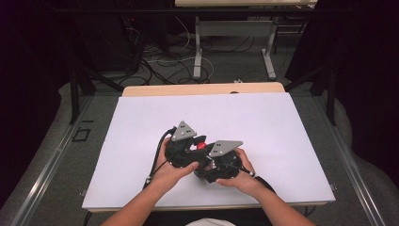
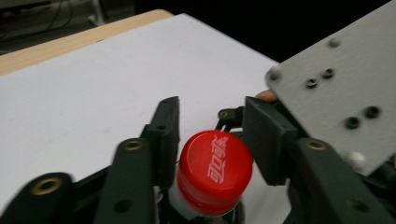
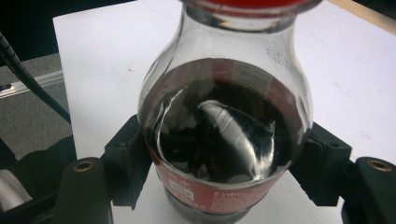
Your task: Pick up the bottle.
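Where the two hands meet over the white sheet [image 1: 141, 141] on the worktop [image 1: 202, 89] in the high view, the left gripper [image 1: 190, 143] and right gripper [image 1: 214, 165] crowd a red cap [image 1: 201, 144]. In the left gripper view, its jaws flank the cap [image 2: 215, 171], the right one just clear, not clamping. In the right gripper view, the jaws grip the cola bottle [image 3: 224, 135] at its labelled body.

Red cap [image 2: 215, 172], white Chinese Coca-Cola script
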`<state>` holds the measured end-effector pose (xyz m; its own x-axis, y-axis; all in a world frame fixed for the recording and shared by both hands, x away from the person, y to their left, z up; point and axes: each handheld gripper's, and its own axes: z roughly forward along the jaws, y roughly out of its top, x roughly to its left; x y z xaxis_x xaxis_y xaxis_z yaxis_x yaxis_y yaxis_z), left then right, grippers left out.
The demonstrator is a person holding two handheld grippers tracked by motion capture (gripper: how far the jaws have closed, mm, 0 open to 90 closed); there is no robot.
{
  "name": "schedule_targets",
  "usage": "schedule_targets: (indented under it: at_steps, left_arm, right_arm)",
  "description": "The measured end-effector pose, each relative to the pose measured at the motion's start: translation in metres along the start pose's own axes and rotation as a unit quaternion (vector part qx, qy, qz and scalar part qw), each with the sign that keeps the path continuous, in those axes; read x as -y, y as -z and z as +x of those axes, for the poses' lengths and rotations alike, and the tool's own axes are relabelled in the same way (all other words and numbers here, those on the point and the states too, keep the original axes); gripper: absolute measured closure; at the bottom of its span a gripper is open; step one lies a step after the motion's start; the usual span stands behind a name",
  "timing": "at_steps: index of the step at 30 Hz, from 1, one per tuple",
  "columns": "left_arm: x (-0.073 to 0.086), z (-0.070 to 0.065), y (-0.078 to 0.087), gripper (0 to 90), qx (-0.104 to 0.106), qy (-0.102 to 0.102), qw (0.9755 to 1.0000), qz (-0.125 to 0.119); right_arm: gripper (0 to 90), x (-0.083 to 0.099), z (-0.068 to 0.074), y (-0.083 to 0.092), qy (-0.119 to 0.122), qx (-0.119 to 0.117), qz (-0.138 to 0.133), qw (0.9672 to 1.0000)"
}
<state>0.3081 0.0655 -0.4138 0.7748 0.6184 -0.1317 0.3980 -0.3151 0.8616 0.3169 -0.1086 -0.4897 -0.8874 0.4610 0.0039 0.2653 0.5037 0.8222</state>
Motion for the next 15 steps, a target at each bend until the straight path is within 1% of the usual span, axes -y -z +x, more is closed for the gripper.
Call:
schedule_targets:
  at_steps: [1, 2, 4, 8, 9, 10, 11, 12, 13, 15]
  left_arm:
    - [0.000, 0.002, 0.001, 50.5, 0.001, -0.006, 1.0000, 0.002]
    - [0.000, 0.003, 0.002, 48.5, 0.005, -0.009, 0.9999, -0.001]
    - [0.000, 0.008, 0.006, 44.9, 0.025, -0.011, 0.9996, 0.004]
    - [0.001, 0.015, 0.013, 41.9, 0.058, -0.017, 0.9981, 0.010]
    - [0.001, 0.017, 0.015, 41.8, 0.061, -0.028, 0.9977, 0.008]
    - [0.002, 0.017, 0.016, 41.8, 0.068, -0.030, 0.9972, 0.010]
    - [0.001, 0.019, 0.018, 41.6, 0.075, -0.035, 0.9965, 0.013]
    - [0.002, 0.019, 0.019, 41.2, 0.087, -0.034, 0.9955, 0.013]
    - [0.001, 0.020, 0.021, 41.2, 0.097, -0.040, 0.9943, 0.018]
    - [0.000, 0.023, 0.022, 41.2, 0.115, -0.063, 0.9912, 0.019]
  right_arm:
    - [29.5, 0.000, 0.000, -0.001, -0.001, 0.001, -0.006, 1.0000]
    - [29.5, 0.000, 0.000, 0.000, -0.001, 0.000, -0.005, 1.0000]
    - [29.5, 0.000, -0.001, 0.000, 0.000, -0.006, -0.005, 1.0000]
    - [29.4, 0.000, -0.001, 0.000, 0.000, -0.012, -0.005, 0.9999]
    - [29.5, 0.000, 0.000, 0.000, -0.001, -0.011, -0.006, 0.9999]
    - [29.4, 0.000, 0.000, 0.000, 0.000, -0.015, -0.006, 0.9999]
    - [29.4, 0.000, 0.000, 0.000, -0.001, -0.018, -0.006, 0.9998]
    - [29.5, 0.000, 0.000, 0.000, 0.001, -0.020, -0.005, 0.9998]
    - [29.4, 0.000, 0.000, 0.000, 0.004, -0.022, -0.001, 0.9997]
    - [29.4, 0.000, 0.000, 0.000, 0.005, -0.024, -0.001, 0.9997]
